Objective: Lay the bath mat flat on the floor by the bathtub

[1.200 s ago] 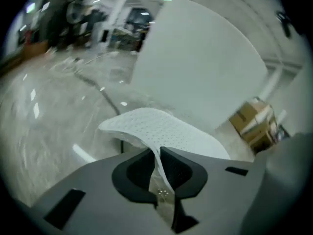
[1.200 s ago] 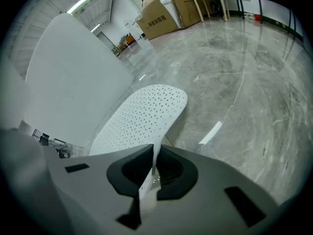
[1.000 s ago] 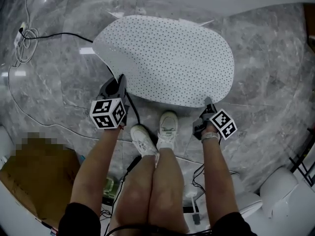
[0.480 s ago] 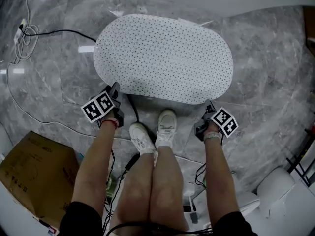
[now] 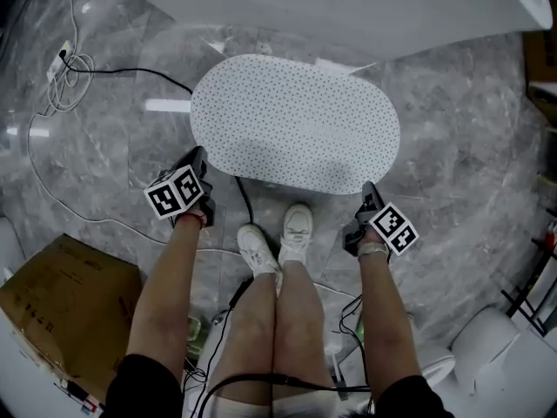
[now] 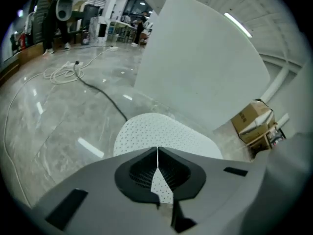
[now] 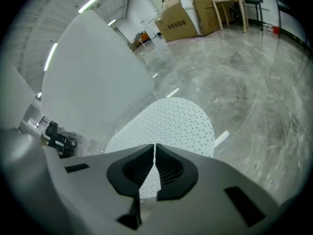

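The white oval bath mat (image 5: 296, 124) with small dots lies flat on the grey marble floor, right beside the white bathtub (image 5: 348, 7). My left gripper (image 5: 198, 155) hovers just off the mat's near left edge; its jaws are closing, tips together, nothing between them. My right gripper (image 5: 369, 186) sits at the mat's near right edge, shut and empty. In the left gripper view, the mat (image 6: 161, 136) shows beyond the left gripper (image 6: 157, 151). The right gripper view shows the mat (image 7: 171, 124) past the right gripper (image 7: 154, 147).
The person's white shoes (image 5: 278, 233) stand just short of the mat. A black cable (image 5: 239, 203) runs by the left shoe. A coiled white cord (image 5: 65, 72) lies far left, a cardboard box (image 5: 61, 303) near left, and a white fixture (image 5: 487, 347) near right.
The left gripper has drawn back from the mat's near left edge toward the person. The mat has settled flat. The right gripper has barely moved.
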Demonstrator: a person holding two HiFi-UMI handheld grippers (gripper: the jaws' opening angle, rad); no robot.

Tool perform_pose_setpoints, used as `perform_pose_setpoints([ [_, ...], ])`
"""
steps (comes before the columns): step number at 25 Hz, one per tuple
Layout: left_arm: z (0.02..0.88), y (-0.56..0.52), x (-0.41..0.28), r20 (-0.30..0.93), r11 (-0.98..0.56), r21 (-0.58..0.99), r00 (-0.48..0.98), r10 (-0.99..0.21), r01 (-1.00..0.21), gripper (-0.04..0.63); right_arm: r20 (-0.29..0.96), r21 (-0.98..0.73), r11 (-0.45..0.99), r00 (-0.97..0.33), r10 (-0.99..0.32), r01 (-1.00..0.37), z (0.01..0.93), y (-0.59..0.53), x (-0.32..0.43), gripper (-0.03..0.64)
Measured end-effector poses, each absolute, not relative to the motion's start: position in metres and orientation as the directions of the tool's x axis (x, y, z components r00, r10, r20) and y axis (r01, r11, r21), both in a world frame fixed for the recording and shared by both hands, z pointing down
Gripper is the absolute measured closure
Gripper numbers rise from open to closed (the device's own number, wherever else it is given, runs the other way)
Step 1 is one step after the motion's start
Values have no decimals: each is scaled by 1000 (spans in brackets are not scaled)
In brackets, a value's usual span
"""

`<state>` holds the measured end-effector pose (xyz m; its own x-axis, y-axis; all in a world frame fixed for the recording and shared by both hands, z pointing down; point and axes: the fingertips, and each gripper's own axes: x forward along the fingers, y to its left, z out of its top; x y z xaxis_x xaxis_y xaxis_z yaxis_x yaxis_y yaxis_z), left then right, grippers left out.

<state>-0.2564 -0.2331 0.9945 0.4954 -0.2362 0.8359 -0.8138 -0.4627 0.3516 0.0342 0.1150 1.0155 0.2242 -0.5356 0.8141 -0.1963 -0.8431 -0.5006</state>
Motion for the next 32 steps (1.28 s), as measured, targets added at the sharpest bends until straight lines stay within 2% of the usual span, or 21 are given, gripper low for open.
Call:
perform_pose_setpoints([
  [5,920,-237,-208,754,-608,404,625,-202,-683,581,717,-574,-759,260,-647,-307,940,77,52,590],
  [15,764,-220,-165,659,-702,445,735,-164,-556,581,643,-555,-642,217,-735,-529,786,51,46,592],
  [20,685,-220,-161,612,-726,446,770,-180,-524,582,610,-483,-554,193,-768,-679,712,38,43,592],
  [32,517,-213,-166,450,-658,549,846,-287,-515,583,405,-427,-344,163,-900,-836,528,6,38,592],
])
